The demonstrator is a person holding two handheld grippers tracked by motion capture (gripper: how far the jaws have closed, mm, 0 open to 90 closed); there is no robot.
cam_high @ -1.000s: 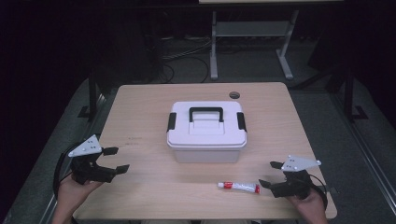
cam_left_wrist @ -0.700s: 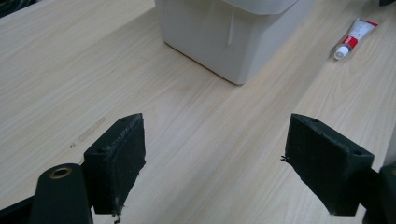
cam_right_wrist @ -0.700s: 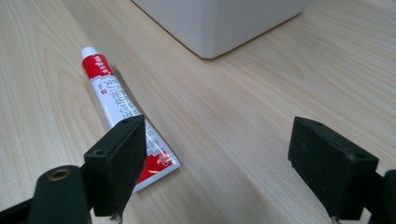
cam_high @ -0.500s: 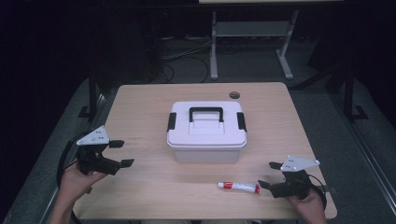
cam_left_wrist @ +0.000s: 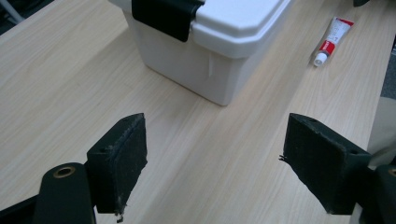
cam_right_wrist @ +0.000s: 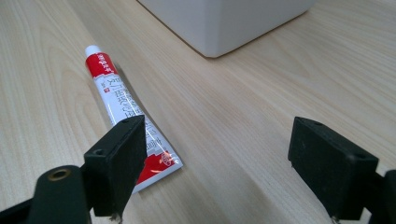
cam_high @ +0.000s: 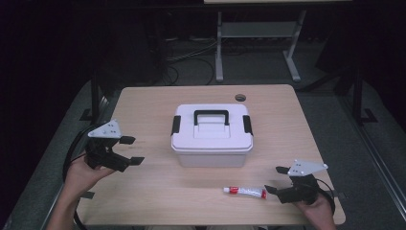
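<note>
Just ahead of the right gripper (cam_high: 281, 181), whose jaws are spread apart, the tube (cam_right_wrist: 126, 114) is seen lying flat on the counter (cam_high: 158, 191), ungrasped. Beyond the left gripper (cam_left_wrist: 212, 163), jaws likewise apart, the box (cam_high: 211, 135) is still latched; nothing is judged done.

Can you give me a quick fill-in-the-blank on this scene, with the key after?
1. The lid of the white box is ____, with both black latches down.
2. The red and white tube lies on the table between the box and the ____ hand-held gripper.
3. The jaws of the left hand-held gripper stand ____, holding nothing.
4. The handle on the box lid is coloured ____.

Missing words: closed; right; open; black
</note>
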